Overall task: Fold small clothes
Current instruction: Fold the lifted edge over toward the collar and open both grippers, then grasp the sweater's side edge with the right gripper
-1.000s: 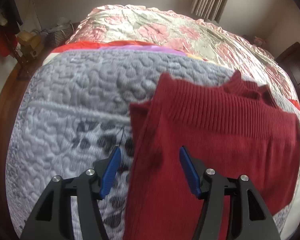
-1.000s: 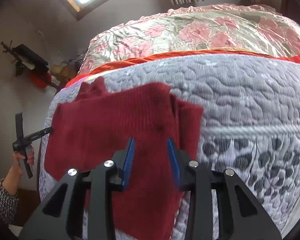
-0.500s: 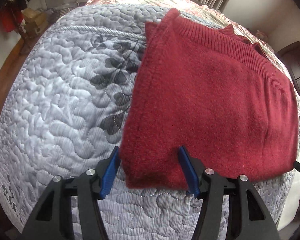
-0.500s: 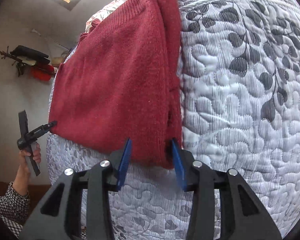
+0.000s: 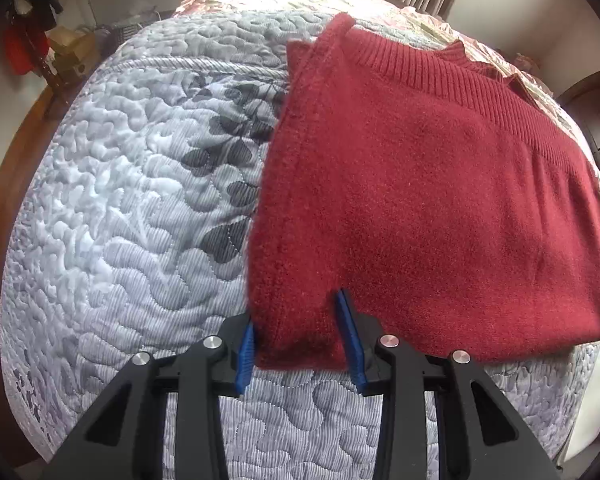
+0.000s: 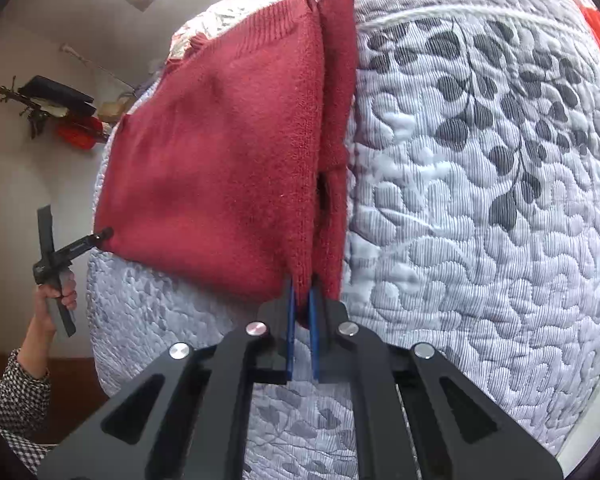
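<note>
We have both near corners of the fuzzy dark-red sweater pinched, left gripper straddling a thick wad, right gripper nearly pressed together on the folded edge, as it lies on the grey quilted bedspread, ready, we judge, to lift both corners evenly toward the ribbed hem.
</note>
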Motion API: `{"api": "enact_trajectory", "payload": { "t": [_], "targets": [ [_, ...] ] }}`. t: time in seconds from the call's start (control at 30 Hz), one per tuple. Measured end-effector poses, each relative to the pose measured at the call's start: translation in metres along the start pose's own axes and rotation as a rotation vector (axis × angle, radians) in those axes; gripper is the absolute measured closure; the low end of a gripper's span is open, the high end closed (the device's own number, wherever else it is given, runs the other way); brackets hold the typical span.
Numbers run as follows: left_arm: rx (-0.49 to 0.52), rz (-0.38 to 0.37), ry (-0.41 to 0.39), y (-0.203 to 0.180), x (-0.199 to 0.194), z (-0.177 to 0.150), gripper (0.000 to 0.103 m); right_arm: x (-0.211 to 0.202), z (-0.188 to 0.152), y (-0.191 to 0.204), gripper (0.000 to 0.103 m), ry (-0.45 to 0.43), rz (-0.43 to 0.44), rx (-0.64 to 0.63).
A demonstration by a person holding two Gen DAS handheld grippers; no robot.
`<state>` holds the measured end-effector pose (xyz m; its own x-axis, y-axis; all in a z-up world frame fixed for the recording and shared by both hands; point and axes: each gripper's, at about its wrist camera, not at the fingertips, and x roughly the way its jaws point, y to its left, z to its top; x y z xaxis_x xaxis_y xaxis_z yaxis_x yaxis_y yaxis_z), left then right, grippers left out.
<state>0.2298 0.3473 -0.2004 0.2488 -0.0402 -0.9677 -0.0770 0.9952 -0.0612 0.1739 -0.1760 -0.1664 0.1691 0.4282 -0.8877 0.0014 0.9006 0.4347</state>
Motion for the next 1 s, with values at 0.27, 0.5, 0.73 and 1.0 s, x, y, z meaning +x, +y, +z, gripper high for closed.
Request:
{"api": "enact_trajectory", "payload": {
  "t": [0.27, 0.5, 0.73, 1.0],
  "targets": [
    [0.019, 0.040, 0.005, -0.003, 0.001, -0.010, 0.062, 0.031, -0.004, -0.013, 0.095, 0.035, -0.015, 0.064],
    [0.045, 0.048, -0.117, -0.020, -0.051, -0.008, 0.059, -0.014, 0.016, 0.012, 0.081, -0.073, -0.105, -0.040],
    [0.109, -0.030, -0.158, -0.077, -0.052, 0.028, 0.054, -0.011, 0.093, 0.013, 0.081, -0.154, -0.078, -0.010],
    [0.131, -0.044, -0.136, -0.121, -0.012, 0.049, 0.054, 0.022, 0.154, 0.001, 0.080, -0.118, -0.088, 0.006]
  ]
}}
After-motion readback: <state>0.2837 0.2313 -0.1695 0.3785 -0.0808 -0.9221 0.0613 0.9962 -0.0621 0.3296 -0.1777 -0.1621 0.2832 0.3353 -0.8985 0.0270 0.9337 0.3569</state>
